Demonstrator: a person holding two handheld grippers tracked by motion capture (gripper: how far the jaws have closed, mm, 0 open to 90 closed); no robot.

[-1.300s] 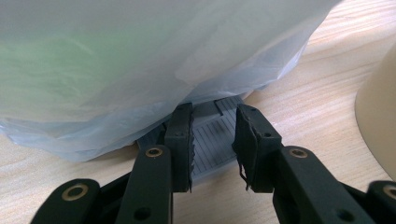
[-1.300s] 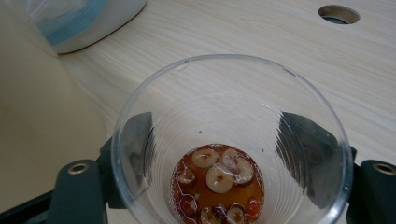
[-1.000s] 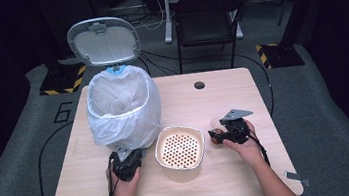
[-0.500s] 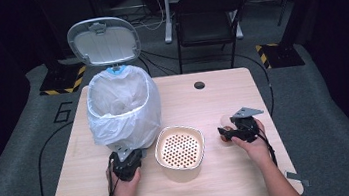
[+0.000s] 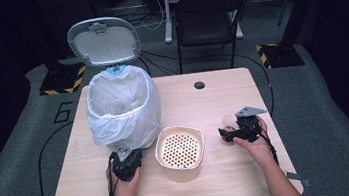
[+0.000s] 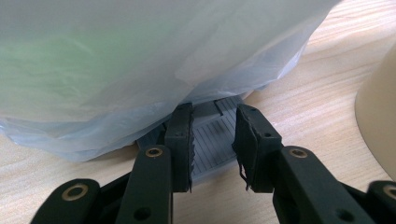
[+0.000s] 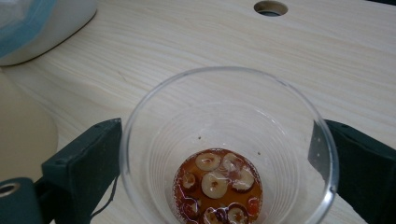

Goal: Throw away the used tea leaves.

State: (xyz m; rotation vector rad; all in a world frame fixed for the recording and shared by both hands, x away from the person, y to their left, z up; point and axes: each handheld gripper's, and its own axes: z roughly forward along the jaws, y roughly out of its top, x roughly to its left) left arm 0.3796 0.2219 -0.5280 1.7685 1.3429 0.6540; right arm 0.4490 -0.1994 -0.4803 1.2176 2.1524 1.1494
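Note:
A bin lined with a white bag (image 5: 123, 109) stands at the table's left, its grey lid (image 5: 103, 41) raised. My left gripper (image 5: 125, 159) sits at its foot, shut on the grey ribbed pedal (image 6: 212, 140), which lies between the two jaws of the gripper (image 6: 215, 144). At the right stands a clear plastic cup (image 5: 229, 120) with brown liquid and sliced fruit (image 7: 217, 184) at the bottom. My right gripper (image 7: 222, 140) has a jaw on either side of the cup (image 7: 224, 107). Its jaws have just been opening, and the cup keeps its round shape.
A cream perforated basket (image 5: 179, 147) sits between the two hands, close to the bin. The wooden table (image 5: 213, 184) has a round cable hole (image 5: 199, 85) near its far edge. A black chair (image 5: 208, 18) stands behind the table.
My right hand has shifted slightly to the right with the cup, away from the basket. The left hand and the bin stay as they were.

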